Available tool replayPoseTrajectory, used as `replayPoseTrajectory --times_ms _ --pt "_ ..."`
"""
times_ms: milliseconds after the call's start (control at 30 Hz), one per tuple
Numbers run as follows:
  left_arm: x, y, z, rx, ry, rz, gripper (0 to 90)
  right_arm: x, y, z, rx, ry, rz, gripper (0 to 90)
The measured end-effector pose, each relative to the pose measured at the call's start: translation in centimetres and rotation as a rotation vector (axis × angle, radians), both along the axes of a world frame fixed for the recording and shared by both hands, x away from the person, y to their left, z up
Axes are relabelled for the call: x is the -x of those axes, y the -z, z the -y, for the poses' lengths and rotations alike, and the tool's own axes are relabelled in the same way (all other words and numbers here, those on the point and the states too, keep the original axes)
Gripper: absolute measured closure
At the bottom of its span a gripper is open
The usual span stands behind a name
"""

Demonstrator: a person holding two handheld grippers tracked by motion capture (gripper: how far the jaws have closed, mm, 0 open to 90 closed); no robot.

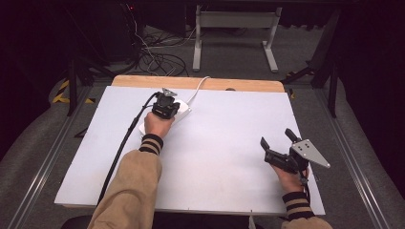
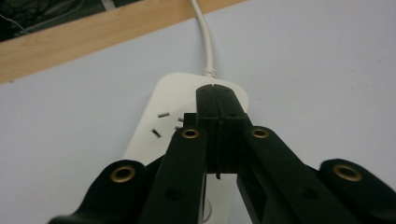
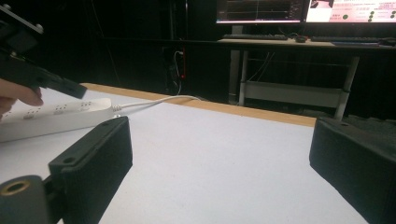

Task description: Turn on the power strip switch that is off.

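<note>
High view: left gripper over white power strip at table far edge; right gripper spread, near right edge. Left gripper view: jaws pressed together above strip. Right gripper view: jaws wide apart, strip far left.

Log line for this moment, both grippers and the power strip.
left gripper: shut, tips over power strip | right gripper: open, empty, near table's right edge | strip cord: off far edge
</note>
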State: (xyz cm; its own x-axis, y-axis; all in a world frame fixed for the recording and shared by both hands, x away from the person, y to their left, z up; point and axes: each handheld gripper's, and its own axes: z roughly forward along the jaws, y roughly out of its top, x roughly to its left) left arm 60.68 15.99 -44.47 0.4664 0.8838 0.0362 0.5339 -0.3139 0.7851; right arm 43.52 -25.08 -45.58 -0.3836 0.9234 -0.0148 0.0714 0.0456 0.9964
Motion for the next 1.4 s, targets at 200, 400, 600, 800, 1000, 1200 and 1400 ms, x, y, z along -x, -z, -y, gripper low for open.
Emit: replayPoseTrajectory --times_ms 200,400,600,800,1000,1200,1400 --pt "1.5 -1.9 -1.7 0.027 -0.024 0.088 90.0 0.0 -0.1 -0.1 0.002 0.000 0.002 6.6" --pt "4.4 -4.5 -5.4 0.062 -0.075 0.218 90.0 -0.1 -0.1 0.0 -0.001 0.009 0.002 6.5" --pt "8.6 -6.4 -9.2 0.115 -0.120 0.355 90.0 -0.1 -0.1 0.0 0.005 0.011 0.003 6.6" --pt "13.2 -7.1 -12.3 0.176 -0.175 0.489 90.0 -0.2 -0.2 -0.1 0.009 0.013 0.007 6.6" --pt "17.2 -6.4 -14.6 0.181 -0.227 0.573 90.0 -0.3 -0.3 -0.2 0.002 0.011 0.011 6.6" --pt "20.4 -3.8 -16.8 0.190 -0.304 0.603 90.0 -0.5 -0.3 -0.5 0.000 0.001 0.014 6.6" --pt "20.6 -2.8 -18.3 0.222 -0.366 0.575 90.0 -0.6 -0.3 -0.8 0.006 -0.013 0.015 6.6"
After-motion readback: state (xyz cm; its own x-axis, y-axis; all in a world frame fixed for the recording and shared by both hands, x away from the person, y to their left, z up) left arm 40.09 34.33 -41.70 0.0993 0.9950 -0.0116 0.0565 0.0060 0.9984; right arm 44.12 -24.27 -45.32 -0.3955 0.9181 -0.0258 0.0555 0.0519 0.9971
